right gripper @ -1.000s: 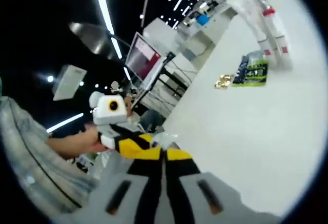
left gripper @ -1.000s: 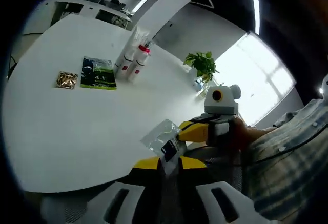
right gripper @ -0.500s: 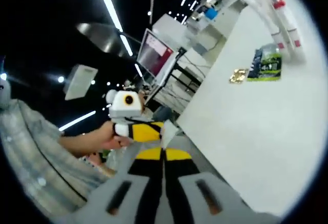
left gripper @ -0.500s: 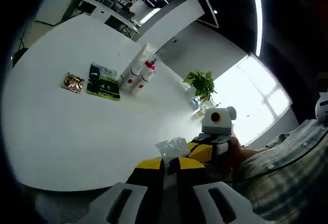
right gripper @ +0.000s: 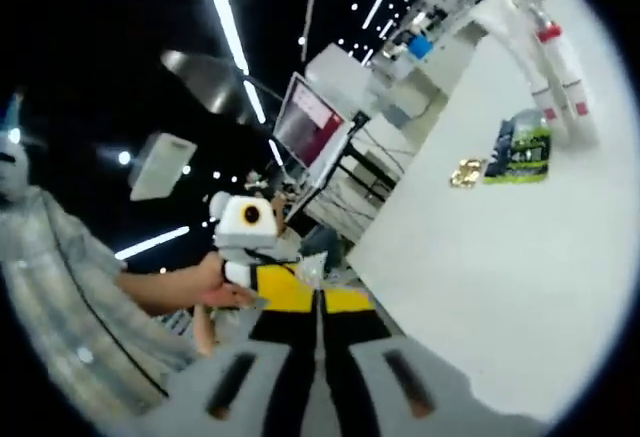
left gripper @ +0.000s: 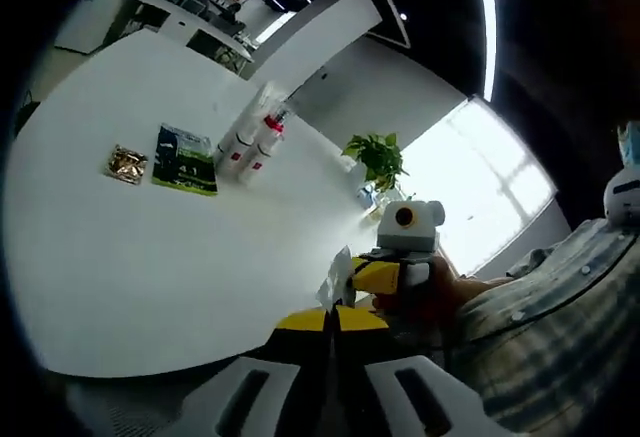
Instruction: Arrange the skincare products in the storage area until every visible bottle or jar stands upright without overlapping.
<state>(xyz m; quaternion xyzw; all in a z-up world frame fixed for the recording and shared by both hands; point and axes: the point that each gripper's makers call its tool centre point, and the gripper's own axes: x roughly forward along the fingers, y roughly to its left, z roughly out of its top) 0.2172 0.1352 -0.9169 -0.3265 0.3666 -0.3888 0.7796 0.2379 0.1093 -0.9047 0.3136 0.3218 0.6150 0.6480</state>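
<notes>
White desk is kept far off; two bottles stand near its far edge. A clear sachet is clamped by both grippers, left and right, past the near edge; a tug could tear or drop it.

Matt white table; glossy green packet; crinkly clear sachet.

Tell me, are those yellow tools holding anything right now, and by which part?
Both tools, left and right, look shut on a small clear plastic packet, each pinching an edge of it, off the white table.
</notes>
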